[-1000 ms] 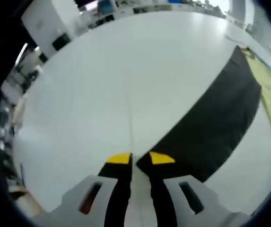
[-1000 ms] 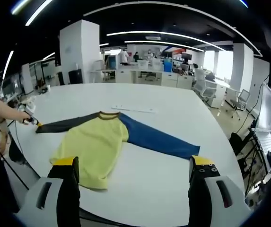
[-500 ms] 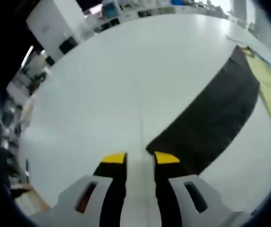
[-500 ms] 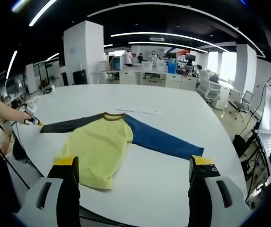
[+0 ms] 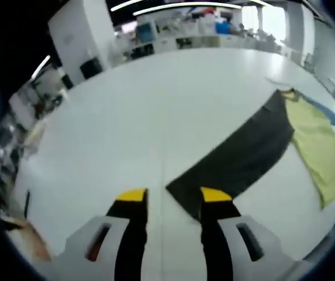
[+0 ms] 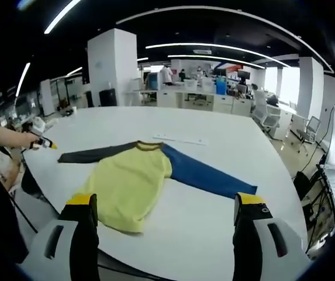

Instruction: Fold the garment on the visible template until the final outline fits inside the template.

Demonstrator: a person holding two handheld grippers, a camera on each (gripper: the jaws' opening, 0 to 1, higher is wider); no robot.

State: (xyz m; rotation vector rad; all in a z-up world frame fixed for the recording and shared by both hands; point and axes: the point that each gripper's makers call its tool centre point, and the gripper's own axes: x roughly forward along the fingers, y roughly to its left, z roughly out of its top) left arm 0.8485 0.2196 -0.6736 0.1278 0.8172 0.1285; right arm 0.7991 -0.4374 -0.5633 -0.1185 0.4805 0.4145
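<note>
Across a wide white table in an open office, the garment lies flat — yellow body, dark sleeve and blue sleeve spread apart, nothing folded yet. No template outline can be made out. The right gripper hangs wide open above the near hem; the left gripper, parted and holding nothing, sits at the dark cuff. Half a second ago its jaws stood narrower and nearer the cuff. A shallow pinch there could slip — dragging the shirt askew.
</note>
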